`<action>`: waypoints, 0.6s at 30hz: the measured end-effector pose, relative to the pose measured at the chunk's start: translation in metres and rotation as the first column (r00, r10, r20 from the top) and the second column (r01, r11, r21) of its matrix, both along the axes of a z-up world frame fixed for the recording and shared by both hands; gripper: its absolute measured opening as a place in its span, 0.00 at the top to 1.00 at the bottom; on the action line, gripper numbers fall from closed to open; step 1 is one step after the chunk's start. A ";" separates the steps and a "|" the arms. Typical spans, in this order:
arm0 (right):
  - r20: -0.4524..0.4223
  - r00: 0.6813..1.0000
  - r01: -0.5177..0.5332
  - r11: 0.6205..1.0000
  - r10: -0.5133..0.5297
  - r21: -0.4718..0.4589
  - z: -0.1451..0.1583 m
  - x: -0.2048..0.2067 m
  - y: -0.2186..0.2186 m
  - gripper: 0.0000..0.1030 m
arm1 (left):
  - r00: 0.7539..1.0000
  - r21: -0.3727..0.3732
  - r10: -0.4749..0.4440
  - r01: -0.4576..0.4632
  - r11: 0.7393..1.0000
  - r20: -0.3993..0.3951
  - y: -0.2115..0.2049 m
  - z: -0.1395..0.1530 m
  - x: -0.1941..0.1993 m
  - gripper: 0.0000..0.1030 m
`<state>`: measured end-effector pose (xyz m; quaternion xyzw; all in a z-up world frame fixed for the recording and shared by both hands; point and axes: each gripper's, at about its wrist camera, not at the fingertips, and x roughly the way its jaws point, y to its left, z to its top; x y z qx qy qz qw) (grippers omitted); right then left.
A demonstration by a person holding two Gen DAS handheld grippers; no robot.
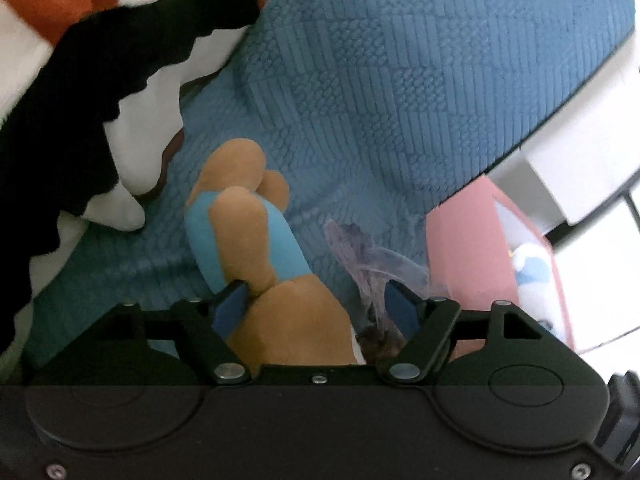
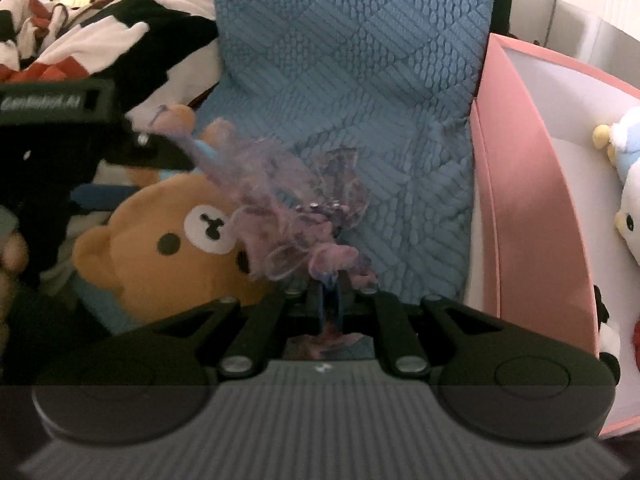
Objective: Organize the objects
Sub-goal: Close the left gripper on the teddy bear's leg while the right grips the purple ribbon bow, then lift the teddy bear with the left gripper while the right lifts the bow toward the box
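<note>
Patchwork blanket (image 2: 100, 40), black, white and rust, heaped far left. Next, brown plush bear (image 2: 168, 240) lying on the blue quilted cover (image 2: 348, 80); your left hand-held gripper (image 1: 316, 308) stands released around its body, pads not pressing. Centre: right hand-held gripper (image 2: 329, 300) clenched on a purple gauze ribbon (image 2: 296, 208). Right: pink box (image 2: 520, 208), plush toys inside. Judgement: carry the ribbon clear over the rim before letting go
</note>
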<state>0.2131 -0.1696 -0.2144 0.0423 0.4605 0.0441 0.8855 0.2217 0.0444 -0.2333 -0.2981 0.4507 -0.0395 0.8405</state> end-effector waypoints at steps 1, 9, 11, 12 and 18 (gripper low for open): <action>0.002 1.000 -0.013 1.000 0.013 0.005 0.000 -0.002 0.000 0.88 | 1.000 -0.016 0.011 -0.011 1.000 -0.004 0.003 -0.001 0.001 0.25; 0.038 0.996 -0.081 0.997 0.082 -0.016 0.006 -0.011 0.002 0.42 | 0.998 -0.044 0.048 -0.049 0.998 -0.027 0.013 -0.005 0.004 0.24; 0.044 0.993 -0.110 0.993 0.111 -0.032 0.007 -0.010 0.005 0.42 | 0.998 -0.044 0.059 -0.060 0.997 -0.038 0.016 -0.007 0.005 0.23; 0.052 0.991 -0.124 0.991 0.127 -0.045 0.007 -0.009 0.008 0.42 | 0.997 -0.048 0.063 -0.065 0.997 -0.042 0.017 -0.008 0.006 0.23; 0.065 0.986 -0.149 0.986 0.154 -0.079 0.001 0.006 0.017 0.33 | 0.991 -0.120 0.109 -0.118 0.986 -0.084 0.033 -0.019 0.005 0.21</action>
